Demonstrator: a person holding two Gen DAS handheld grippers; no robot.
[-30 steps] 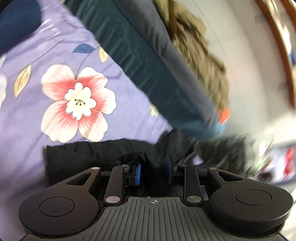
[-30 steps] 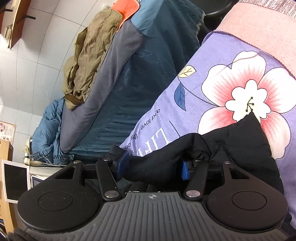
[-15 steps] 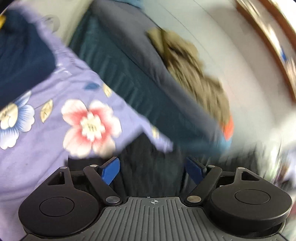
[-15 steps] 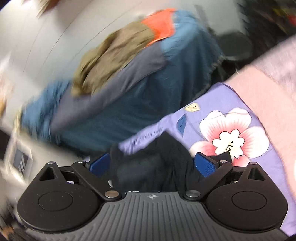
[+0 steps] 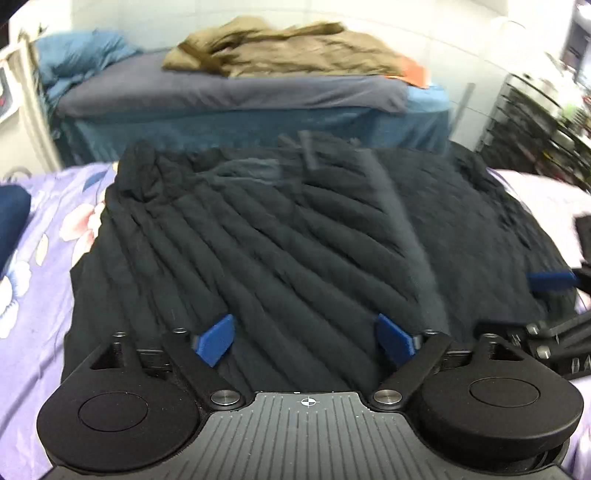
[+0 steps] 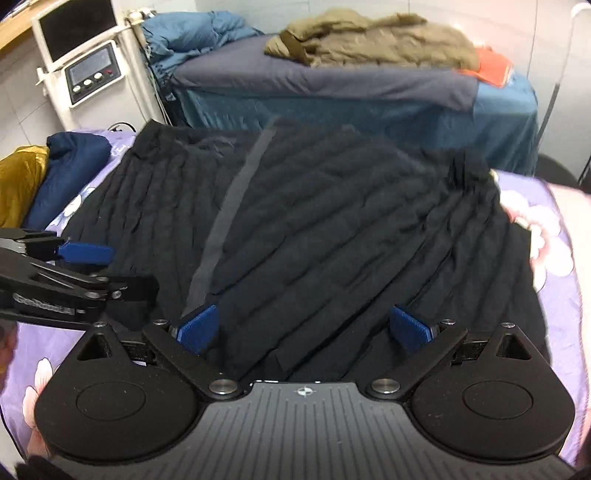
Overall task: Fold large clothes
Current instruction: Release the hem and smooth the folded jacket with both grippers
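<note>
A large black quilted jacket (image 5: 280,236) lies spread flat on the purple flowered bedsheet (image 5: 40,295), with a grey strip running down it (image 6: 225,218). My left gripper (image 5: 304,339) hovers open over the jacket's near edge, nothing between its blue pads. My right gripper (image 6: 303,328) is likewise open above the near edge of the jacket (image 6: 332,229), with only fabric lying below it. Each gripper shows in the other's view: the right gripper (image 5: 550,280) at the right edge, the left gripper (image 6: 85,253) at the left edge.
Behind stands a second bed (image 6: 332,81) with an olive garment (image 6: 376,40), an orange cloth (image 6: 493,64) and a blue duvet (image 6: 195,35). A white device with a screen (image 6: 88,70) stands back left. Navy (image 6: 70,162) and mustard (image 6: 18,177) clothes lie at the left.
Both grippers let go of the bunched black jacket edges and opened wide. They rolled level and pulled back, so the whole spread jacket now fills both views.
</note>
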